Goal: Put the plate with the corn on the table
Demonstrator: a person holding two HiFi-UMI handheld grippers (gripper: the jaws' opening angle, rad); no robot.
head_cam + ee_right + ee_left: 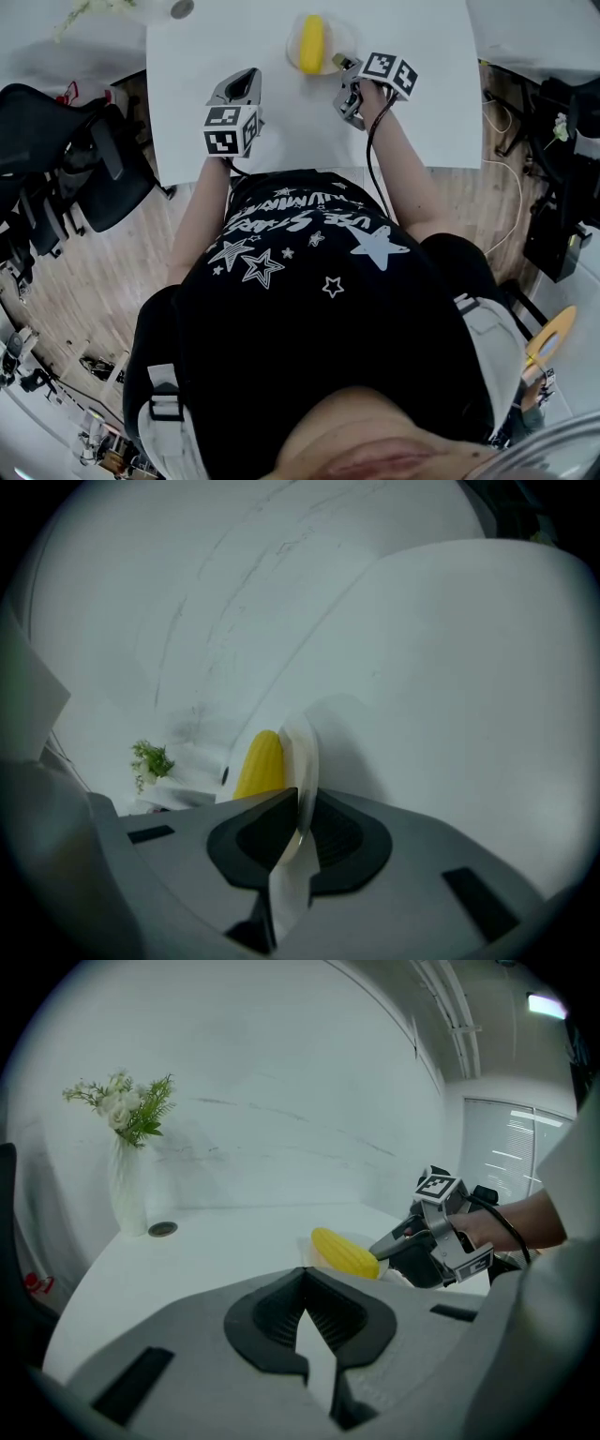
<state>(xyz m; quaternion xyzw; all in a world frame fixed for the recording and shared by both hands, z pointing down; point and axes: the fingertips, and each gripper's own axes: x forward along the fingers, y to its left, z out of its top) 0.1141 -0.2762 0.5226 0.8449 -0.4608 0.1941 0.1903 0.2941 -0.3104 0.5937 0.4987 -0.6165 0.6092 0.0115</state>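
A yellow corn cob (311,42) lies on a small pale plate (335,36) near the far middle of the white table (291,141). My right gripper (345,67) is shut on the plate's near right rim. In the right gripper view the plate (303,752) stands edge-on between the pads, with the corn (260,763) behind it. My left gripper (246,82) hovers over the table to the left of the plate, shut and holding nothing. In the left gripper view, the corn (345,1252) and the right gripper (386,1246) lie ahead. I cannot tell whether the plate rests on the table.
A white vase of flowers (127,1190) and a small round disc (162,1229) stand at the table's far left corner. Black office chairs (66,159) stand left of the table, and cables and dark gear (553,187) lie on the right.
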